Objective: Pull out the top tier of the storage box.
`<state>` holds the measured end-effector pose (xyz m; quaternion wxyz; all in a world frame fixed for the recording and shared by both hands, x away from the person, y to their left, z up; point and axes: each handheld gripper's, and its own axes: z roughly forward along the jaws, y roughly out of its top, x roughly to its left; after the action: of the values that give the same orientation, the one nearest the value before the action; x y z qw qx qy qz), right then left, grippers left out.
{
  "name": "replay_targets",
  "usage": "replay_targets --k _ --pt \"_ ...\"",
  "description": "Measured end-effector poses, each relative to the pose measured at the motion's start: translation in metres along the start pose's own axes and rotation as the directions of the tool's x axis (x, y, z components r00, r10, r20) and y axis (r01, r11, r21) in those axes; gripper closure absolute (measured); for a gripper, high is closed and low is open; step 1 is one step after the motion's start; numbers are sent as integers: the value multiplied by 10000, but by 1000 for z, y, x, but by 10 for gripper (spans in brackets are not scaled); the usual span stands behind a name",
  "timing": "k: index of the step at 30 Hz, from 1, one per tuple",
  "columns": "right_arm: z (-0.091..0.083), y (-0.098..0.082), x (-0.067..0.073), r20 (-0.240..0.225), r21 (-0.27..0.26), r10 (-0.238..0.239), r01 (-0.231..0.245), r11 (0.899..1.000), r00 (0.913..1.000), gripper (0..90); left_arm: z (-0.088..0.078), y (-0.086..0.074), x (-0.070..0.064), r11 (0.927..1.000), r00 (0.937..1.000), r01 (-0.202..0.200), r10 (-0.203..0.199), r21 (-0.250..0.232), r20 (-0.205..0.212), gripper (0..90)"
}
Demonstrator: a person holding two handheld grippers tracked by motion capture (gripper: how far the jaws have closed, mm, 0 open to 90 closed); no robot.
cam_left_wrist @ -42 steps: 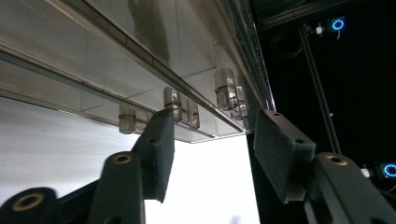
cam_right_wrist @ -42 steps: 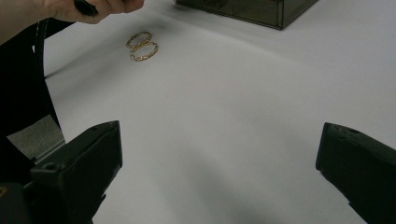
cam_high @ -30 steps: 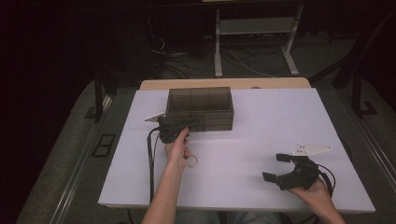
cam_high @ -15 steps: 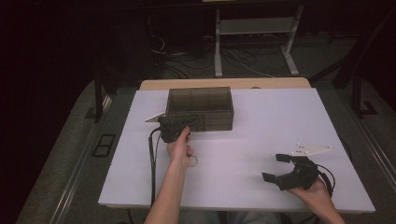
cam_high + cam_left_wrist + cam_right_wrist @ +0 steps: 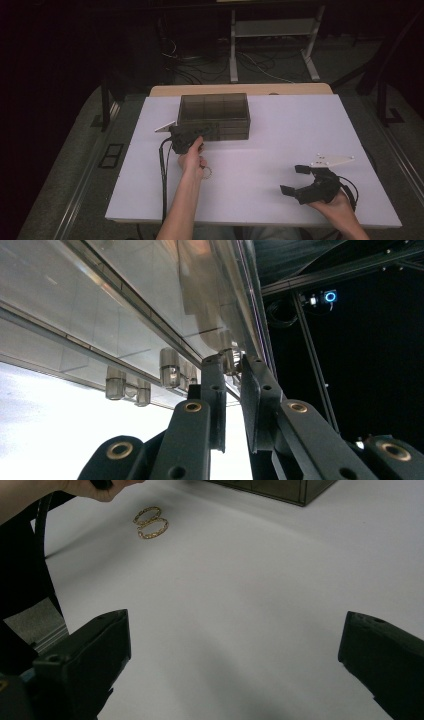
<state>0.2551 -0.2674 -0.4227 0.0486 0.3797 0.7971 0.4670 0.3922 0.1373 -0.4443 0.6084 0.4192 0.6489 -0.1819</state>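
A white table (image 5: 280, 145) stands in a dark room. A smoky clear drawer box (image 5: 214, 116) sits near its far edge. The left gripper (image 5: 231, 371) pinches a small drawer knob on the box front. Two gold rings (image 5: 150, 523) lie beside the left hand (image 5: 191, 161). The right gripper (image 5: 295, 181) rests spread wide near the table's near right corner.

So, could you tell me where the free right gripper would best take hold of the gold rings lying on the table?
Probably from straight above, one jaw inside a loop and one outside, pinching the thin band. The two gold rings lie flat and touching on the white table, so there is no side edge to grab. The right gripper is open.
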Motion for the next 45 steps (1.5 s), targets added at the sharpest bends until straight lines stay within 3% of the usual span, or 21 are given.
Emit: replay_targets --k 7,21,32,38,39,41,45 --pt "0 0 0 19 26 46 -47 10000 10000 0 -4 -3 0 9997 9997 -235 235 56 42 797" --pt "1 0 1 58 54 5 -5 10000 10000 0 -15 -16 1 10000 9996 -61 62 -13 260 795" --pt "1 0 1 39 69 -5 5 10000 10000 0 -15 -16 1 10000 9995 -93 92 11 303 792" --pt "2 0 1 47 76 -39 39 10000 10000 0 -15 -16 0 9994 9993 -334 332 130 194 782" --pt "2 0 1 42 67 -39 39 10000 10000 0 -16 -17 0 9990 9991 -420 420 179 30 717" --pt "2 0 1 44 65 -39 39 10000 10000 0 -16 -18 0 9983 9986 -504 509 297 -171 702" --pt "2 0 1 82 89 -5 4 10000 10000 0 -18 -19 -4 9933 9934 -1017 1043 549 -469 657"
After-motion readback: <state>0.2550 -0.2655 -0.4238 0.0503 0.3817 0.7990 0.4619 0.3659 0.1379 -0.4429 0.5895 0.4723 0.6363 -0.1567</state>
